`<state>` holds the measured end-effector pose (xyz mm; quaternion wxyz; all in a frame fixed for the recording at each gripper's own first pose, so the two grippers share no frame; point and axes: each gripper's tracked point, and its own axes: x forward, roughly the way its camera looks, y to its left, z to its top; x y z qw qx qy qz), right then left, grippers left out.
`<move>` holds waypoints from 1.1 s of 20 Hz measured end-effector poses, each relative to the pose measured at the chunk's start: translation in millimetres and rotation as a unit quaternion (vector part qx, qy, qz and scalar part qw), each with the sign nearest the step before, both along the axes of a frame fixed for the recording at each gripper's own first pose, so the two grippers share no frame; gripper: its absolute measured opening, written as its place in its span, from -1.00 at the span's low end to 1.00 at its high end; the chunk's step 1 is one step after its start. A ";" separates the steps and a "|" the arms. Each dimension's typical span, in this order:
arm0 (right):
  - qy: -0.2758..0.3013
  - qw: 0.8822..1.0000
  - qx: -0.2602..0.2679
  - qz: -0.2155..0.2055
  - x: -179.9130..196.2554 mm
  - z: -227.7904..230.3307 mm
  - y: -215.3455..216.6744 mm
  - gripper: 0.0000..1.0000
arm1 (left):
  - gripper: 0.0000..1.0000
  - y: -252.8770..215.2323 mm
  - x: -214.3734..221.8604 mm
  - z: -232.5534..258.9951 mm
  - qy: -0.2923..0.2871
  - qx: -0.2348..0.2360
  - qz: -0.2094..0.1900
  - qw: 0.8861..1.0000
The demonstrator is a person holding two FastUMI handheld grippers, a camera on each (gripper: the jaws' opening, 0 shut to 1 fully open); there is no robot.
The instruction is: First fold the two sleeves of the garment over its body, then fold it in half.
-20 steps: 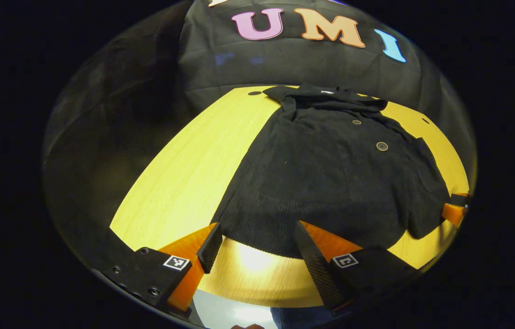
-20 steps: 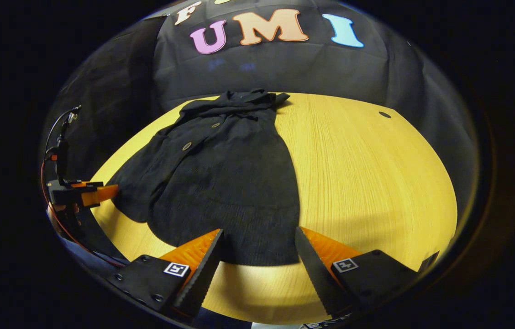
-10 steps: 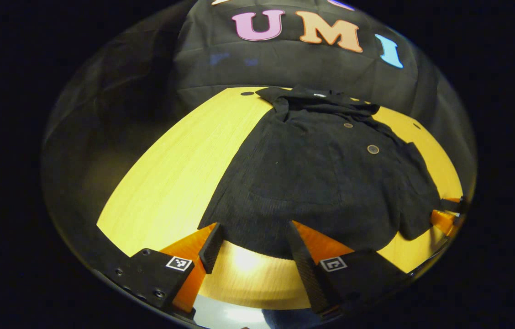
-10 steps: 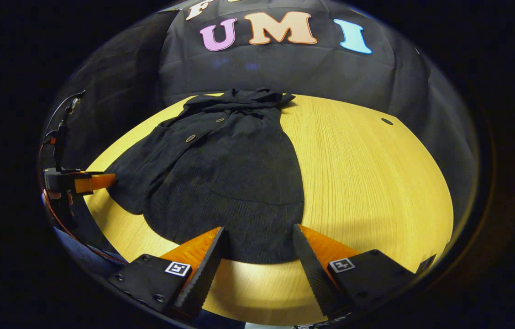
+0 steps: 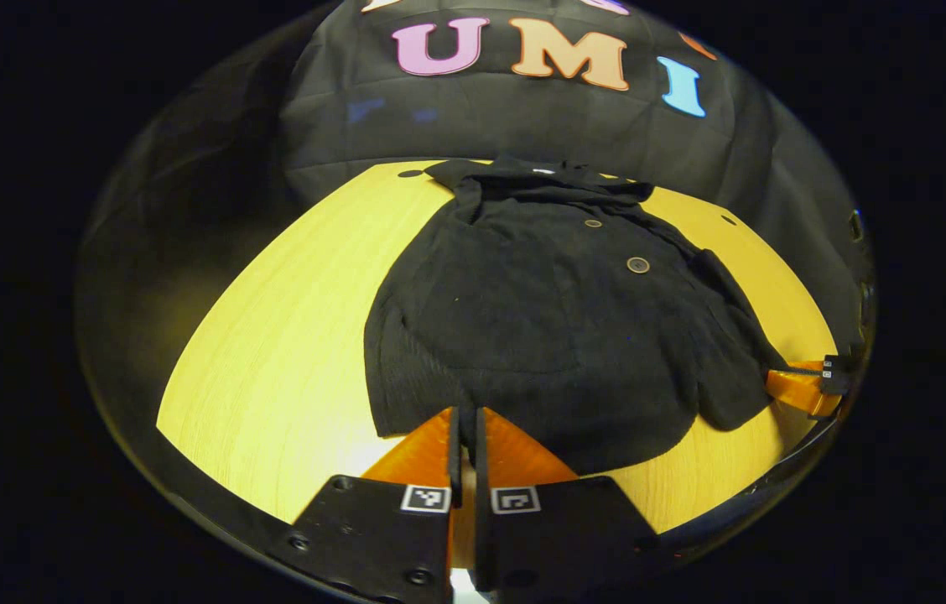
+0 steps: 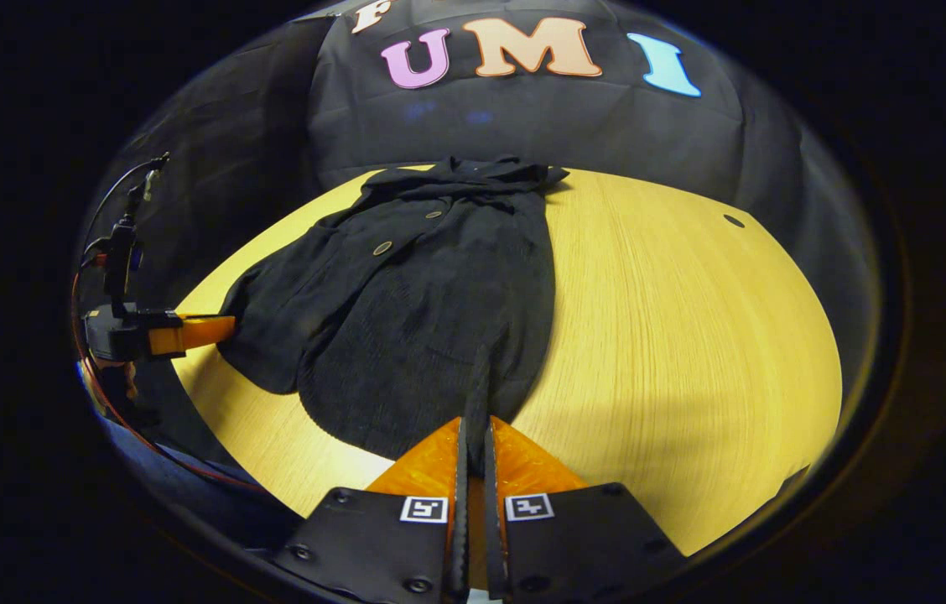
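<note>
Garment (image 5: 557, 327): black, buttoned, frame centre on table (image 5: 272, 352). Left gripper (image 5: 465, 419) and right gripper (image 6: 473, 428): each pinching its hem, bottom centre.

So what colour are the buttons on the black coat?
Brownish, bronze-like buttons on the coat, clearest in the left gripper view.

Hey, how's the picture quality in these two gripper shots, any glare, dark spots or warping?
Left gripper view: the table edge bows from fisheye warping, and the black garment shows little detail beyond its buttons. Right gripper view: the same bowing, with a soft shadow on the wood right of the right gripper; the tabletop is evenly lit, without harsh glare.
</note>
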<state>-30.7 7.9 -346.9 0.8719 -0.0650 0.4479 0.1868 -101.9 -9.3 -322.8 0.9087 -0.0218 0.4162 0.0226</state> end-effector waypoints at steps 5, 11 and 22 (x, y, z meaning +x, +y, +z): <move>0.014 1.000 0.001 -0.018 0.0 1.6 0.9 -0.92 | -1.00 1.4 0.8 0.0 0.008 -0.012 0.004 1.000; 0.006 1.000 0.017 -0.023 10.5 19.9 6.6 -0.92 | -1.00 -3.8 7.4 4.9 0.022 -0.021 0.015 0.999; -0.071 0.995 0.057 -0.037 91.2 92.6 18.5 -0.92 | -1.00 -1.2 92.9 81.2 -0.074 -0.049 0.016 0.996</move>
